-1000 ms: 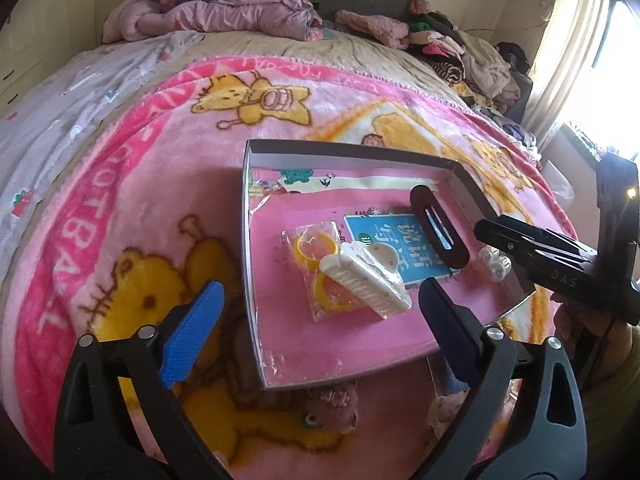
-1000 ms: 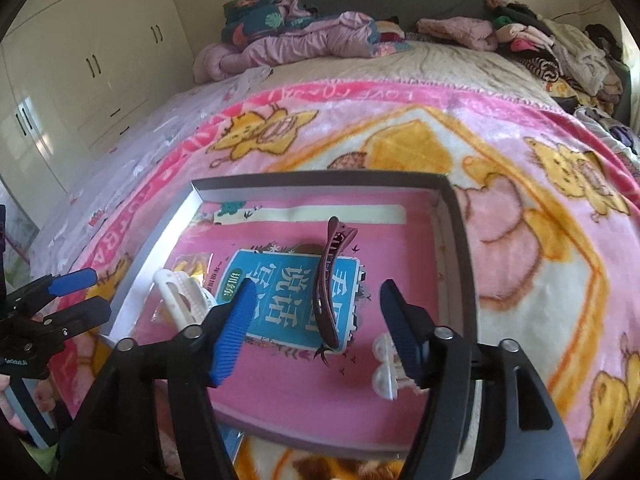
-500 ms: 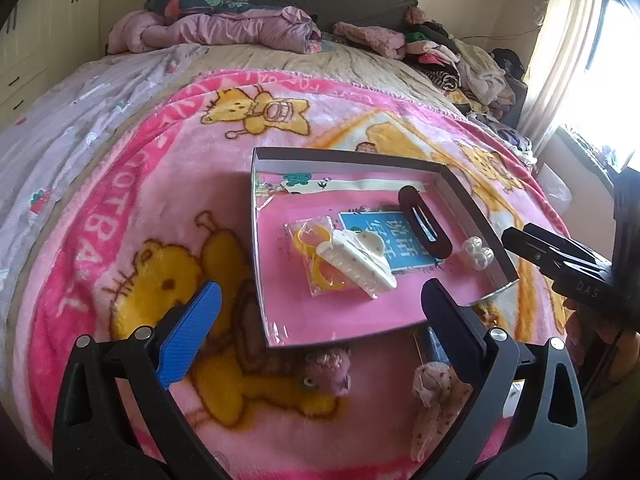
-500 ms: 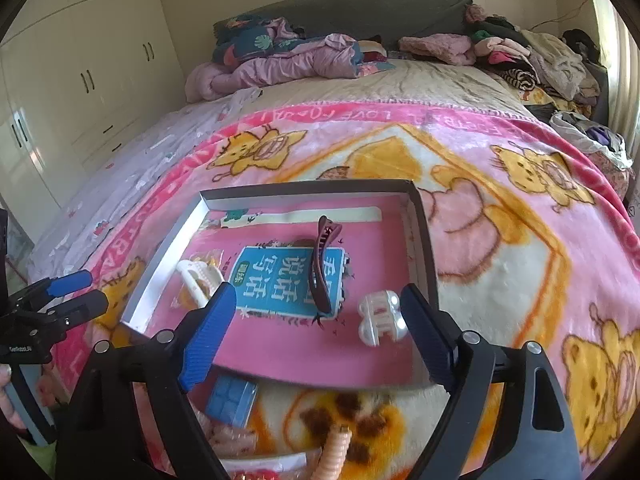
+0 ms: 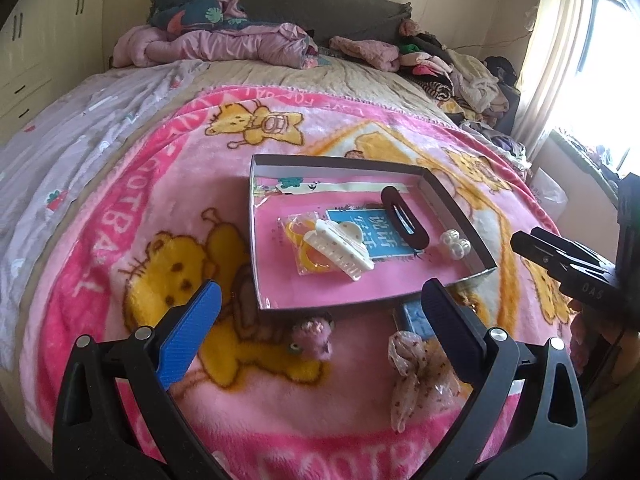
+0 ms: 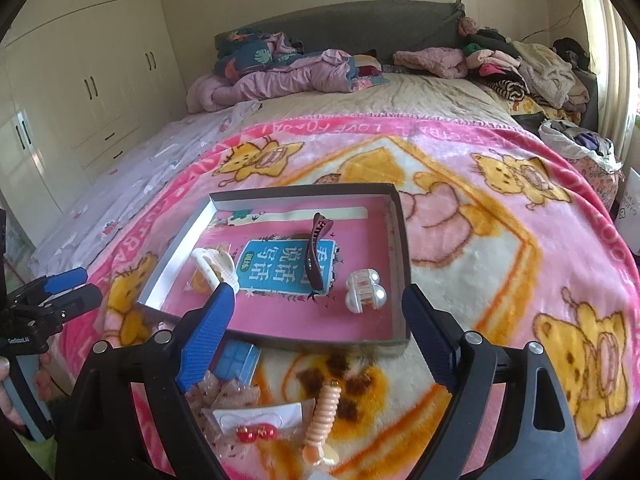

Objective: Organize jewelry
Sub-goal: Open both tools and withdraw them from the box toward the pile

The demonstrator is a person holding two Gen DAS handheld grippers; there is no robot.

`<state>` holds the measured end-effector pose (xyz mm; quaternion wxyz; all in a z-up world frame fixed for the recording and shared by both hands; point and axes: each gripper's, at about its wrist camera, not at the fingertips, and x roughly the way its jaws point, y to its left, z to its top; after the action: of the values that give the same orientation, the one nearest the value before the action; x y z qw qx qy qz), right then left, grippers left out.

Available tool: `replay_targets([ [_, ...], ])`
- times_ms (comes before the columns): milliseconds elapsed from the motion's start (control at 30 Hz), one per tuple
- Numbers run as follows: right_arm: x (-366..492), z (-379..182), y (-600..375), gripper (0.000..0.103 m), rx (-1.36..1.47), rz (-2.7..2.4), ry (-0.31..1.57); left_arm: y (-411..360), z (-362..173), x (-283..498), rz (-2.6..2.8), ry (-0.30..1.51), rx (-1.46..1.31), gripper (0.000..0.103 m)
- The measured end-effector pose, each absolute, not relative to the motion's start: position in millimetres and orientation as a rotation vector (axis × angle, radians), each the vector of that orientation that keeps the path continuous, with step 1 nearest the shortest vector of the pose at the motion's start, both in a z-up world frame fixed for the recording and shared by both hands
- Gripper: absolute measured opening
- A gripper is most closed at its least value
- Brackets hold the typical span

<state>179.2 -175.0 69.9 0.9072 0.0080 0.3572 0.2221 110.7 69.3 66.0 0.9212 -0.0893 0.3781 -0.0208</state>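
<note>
The bed fills both views, with a pink cartoon blanket spread over it ahead of and beneath both tools. On the blanket, just beyond the fingertips, lies a shallow box tray with a pink floor. The left hand-held gripper points steeply down toward the tray's near edge, its jaws spread wide and nothing between them; in the right wrist view it shows at the far left, with a hand on its grip below. The right hand-held gripper tilts down likewise over the tray's near rim, its jaws having just been opening and now wide apart with nothing held between them; in the left wrist view it reaches in from the right edge. Inside the tray, ahead of the left tool, a white claw clip rests on a small bag of yellow rings, beside a blue card. A dark brown hair clip lies across that card. A pearl clip sits just beyond the right tool's right finger. Below the tray's near rim, on the blanket between the right tool's fingers, lie a blue case, a peach spiral hair tie, and red earrings on a card. A floral fabric bow lies by the left tool's right finger, a small pink plush ornament between its fingers.
</note>
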Motion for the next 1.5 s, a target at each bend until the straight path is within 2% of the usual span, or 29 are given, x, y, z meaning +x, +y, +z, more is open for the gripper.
replay_targets([
  [533,127.4,82.0,-204.1,0.084,-0.016,0.449,0.683,38.1,63.4,73.2,-0.075,0.757,-0.159,0.092],
  [1500,95.9,32.3,-252.4,0.084,-0.015,0.435,0.739,-15.5,18.5,57.1,-0.105,0.852,-0.04,0.092],
])
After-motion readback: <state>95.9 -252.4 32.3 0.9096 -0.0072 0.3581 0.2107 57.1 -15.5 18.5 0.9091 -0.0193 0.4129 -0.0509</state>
